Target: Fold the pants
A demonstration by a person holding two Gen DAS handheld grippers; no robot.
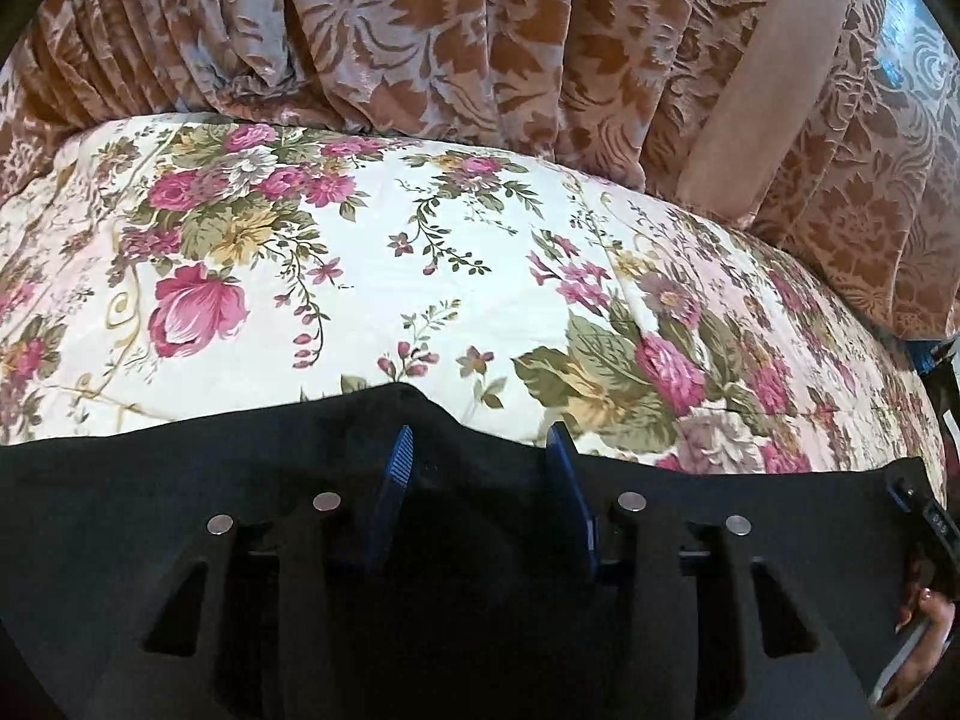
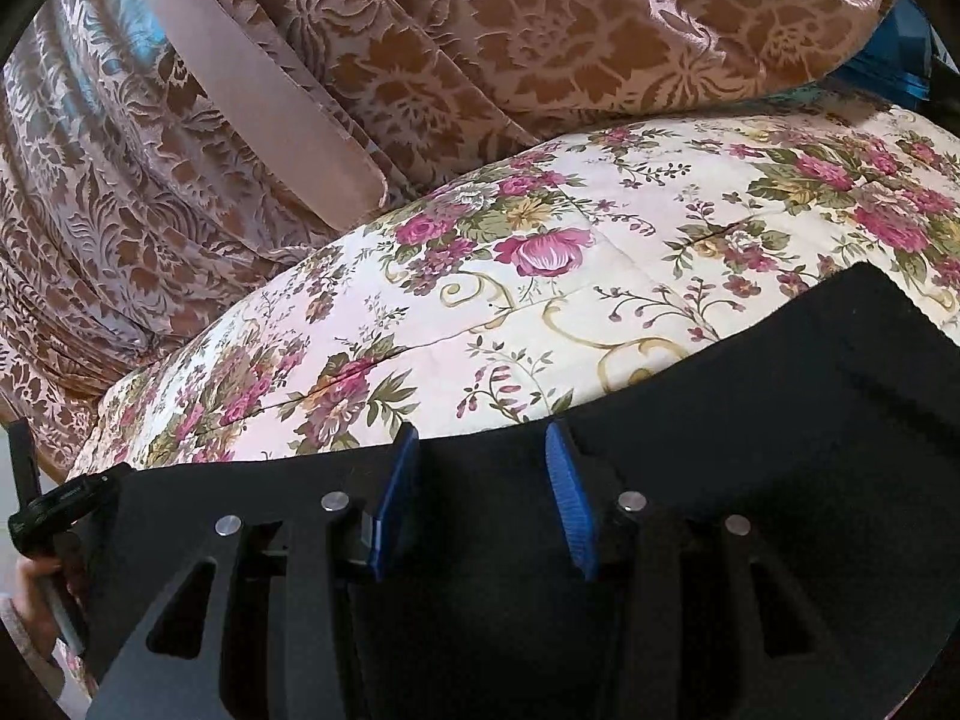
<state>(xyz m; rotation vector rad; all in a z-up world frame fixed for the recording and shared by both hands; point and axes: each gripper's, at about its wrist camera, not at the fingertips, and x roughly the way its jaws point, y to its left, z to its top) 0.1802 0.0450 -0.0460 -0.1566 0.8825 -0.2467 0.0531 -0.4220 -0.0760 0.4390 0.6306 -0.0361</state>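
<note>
Black pants (image 1: 180,480) lie along the near edge of a floral quilt (image 1: 360,276). My left gripper (image 1: 480,450) sits on their far edge, and black cloth humps up between its blue pads (image 1: 393,468), which pinch it. In the right wrist view the pants (image 2: 780,396) spread out to the right, their far edge slanting up across the quilt (image 2: 540,312). My right gripper (image 2: 483,450) is shut on that edge, with cloth filling the gap between its pads (image 2: 570,480). Both grippers hold the same edge, side by side.
A brown and silver patterned curtain (image 1: 450,36) hangs close behind the bed and bunches onto the quilt's far side (image 2: 180,180). A person's hand (image 1: 927,612) shows at the right edge of the left wrist view. Something blue (image 2: 894,54) lies at the far right.
</note>
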